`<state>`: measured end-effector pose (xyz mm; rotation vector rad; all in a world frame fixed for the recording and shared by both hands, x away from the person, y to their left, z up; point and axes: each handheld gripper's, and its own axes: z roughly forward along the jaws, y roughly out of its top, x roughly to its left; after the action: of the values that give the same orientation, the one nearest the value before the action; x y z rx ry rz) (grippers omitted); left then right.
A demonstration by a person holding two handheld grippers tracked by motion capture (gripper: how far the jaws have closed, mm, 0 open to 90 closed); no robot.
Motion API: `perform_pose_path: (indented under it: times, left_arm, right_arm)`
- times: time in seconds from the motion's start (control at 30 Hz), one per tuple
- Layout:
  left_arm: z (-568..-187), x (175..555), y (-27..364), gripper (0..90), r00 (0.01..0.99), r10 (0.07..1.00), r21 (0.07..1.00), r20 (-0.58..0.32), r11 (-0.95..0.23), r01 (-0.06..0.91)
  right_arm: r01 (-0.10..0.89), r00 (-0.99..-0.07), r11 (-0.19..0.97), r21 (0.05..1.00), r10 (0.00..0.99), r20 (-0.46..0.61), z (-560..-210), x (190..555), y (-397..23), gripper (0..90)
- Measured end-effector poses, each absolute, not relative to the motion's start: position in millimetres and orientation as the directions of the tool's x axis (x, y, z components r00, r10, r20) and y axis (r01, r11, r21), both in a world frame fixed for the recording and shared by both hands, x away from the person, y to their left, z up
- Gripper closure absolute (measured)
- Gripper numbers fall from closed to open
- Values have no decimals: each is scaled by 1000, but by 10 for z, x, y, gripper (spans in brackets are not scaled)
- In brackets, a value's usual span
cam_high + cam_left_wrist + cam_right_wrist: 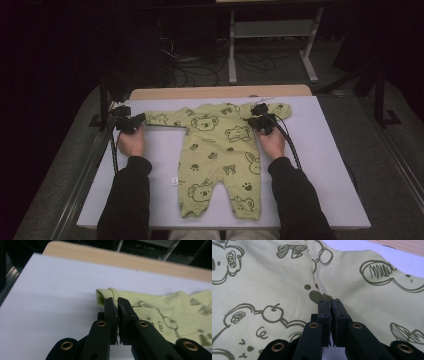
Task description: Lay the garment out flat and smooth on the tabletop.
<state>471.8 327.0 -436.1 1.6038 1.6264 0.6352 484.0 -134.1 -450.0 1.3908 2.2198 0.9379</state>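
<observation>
A light green baby onesie [220,155] printed with bears and bunnies lies flat, face up, on the white table top [325,165]. Its left sleeve [162,120] is stretched out to the left. My left gripper [144,117] is at that sleeve's end, and in the left gripper view its jaws [117,301] are shut on the rolled cuff [102,296]. My right gripper [257,114] rests on the onesie where the right sleeve meets the body. In the right gripper view its jaws [330,302] are shut on a small pucker of cloth at the seam [315,285].
A wooden strip [220,92] runs along the table's far edge. Behind it on the dark floor are cables [200,67] and a white metal stand [272,30]. A black post [103,107] stands at the far left corner. White table shows on both sides of the onesie.
</observation>
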Motion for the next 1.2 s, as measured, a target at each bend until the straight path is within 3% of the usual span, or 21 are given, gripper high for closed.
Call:
perform_pose_path:
  times: [0.1, 0.63, 0.87, 0.97, 1.0, 1.07, 1.2]
  left_arm:
    - [-4389, 4744, 3245, 864, 71, 989, 796, -127, 59, 603]
    - [-4268, 4967, 3297, 864, 67, 994, 813, -87, 32, 581]
    - [-4340, 4974, 3395, 859, 57, 985, 769, -166, 92, 633]
    - [-4332, 4918, 3447, 832, 72, 971, 774, -229, 137, 619]
    - [-4317, 4900, 3448, 806, 77, 969, 777, -233, 138, 615]
    - [-4275, 4855, 3449, 652, 110, 966, 796, -235, 127, 592]
    - [-4174, 4744, 3429, 432, 214, 950, 828, -227, 73, 556]
  right_arm:
    - [651, -453, 300, 697, 891, 39, -4497, 4837, -1337, 852]
    - [643, -455, 316, 698, 890, 16, -4480, 4820, -1284, 852]
    - [644, -458, 321, 695, 889, 15, -4490, 4815, -1279, 846]
    - [650, -455, 312, 693, 890, 26, -4488, 4814, -1288, 804]
    - [650, -453, 308, 695, 891, 29, -4487, 4809, -1295, 785]
    - [652, -455, 302, 696, 889, 41, -4482, 4801, -1318, 717]
    - [659, -441, 271, 701, 895, 68, -4444, 4773, -1389, 556]
